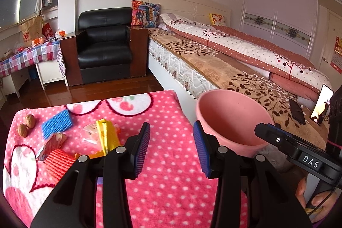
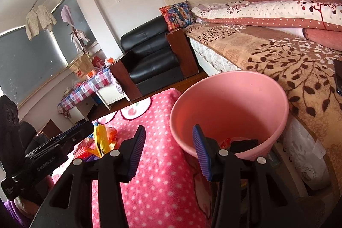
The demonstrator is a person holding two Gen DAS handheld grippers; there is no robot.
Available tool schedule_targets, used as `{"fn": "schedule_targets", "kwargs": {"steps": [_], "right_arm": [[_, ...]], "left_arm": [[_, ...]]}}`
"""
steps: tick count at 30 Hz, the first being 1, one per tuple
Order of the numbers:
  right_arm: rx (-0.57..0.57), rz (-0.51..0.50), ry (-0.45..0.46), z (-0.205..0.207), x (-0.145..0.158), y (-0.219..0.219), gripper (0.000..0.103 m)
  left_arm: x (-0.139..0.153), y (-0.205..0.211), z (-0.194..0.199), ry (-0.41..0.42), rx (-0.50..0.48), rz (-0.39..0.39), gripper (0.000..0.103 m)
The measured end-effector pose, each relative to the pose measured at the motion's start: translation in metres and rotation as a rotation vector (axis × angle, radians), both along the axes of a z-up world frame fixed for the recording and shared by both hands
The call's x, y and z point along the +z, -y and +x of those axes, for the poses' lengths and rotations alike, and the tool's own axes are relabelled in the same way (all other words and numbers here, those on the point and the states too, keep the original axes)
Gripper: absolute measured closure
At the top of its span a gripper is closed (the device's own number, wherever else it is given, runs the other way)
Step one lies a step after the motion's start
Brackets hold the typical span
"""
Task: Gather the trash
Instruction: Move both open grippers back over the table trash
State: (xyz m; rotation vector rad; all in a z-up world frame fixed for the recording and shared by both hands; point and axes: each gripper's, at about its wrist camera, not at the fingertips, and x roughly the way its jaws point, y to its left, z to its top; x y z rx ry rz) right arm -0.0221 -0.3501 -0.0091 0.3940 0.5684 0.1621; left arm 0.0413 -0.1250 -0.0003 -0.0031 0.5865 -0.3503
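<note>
Trash lies in a loose heap on the left part of the pink dotted blanket: yellow wrappers, a clear crumpled film, a foil scrap, a red ribbed piece and a blue ribbed piece, with two walnuts at the far left. To the right, between blanket and bed, stands the pink bin; the right wrist view shows a reddish scrap and something dark at its bottom, so some collecting seems done. Judging by this, the step in hand is the gap between a drop and the next pick. The right gripper hovers at the bin's near rim, jaws spread with nothing between them. The left gripper hangs over bare blanket just right of the heap, jaws likewise spread and empty. Both point forward and somewhat downward. The next move probably calls for swinging one gripper left over the heap, lowering it, and closing on a single wrapper; the thin film and foil may slip or drag a neighbour along. A hand grips the right tool's handle at the lower right of the left view.
</note>
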Motion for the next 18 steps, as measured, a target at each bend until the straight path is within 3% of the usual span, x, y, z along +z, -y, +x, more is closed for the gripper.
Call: {"fn": "schedule_targets", "kwargs": {"steps": [18], "right_arm": [[0.117,-0.024,0.014,-0.004,0.007,-0.053,0.057]], "left_arm": [[0.003,-0.066,-0.021,0.014,0.104,-0.020,0.061]]}}
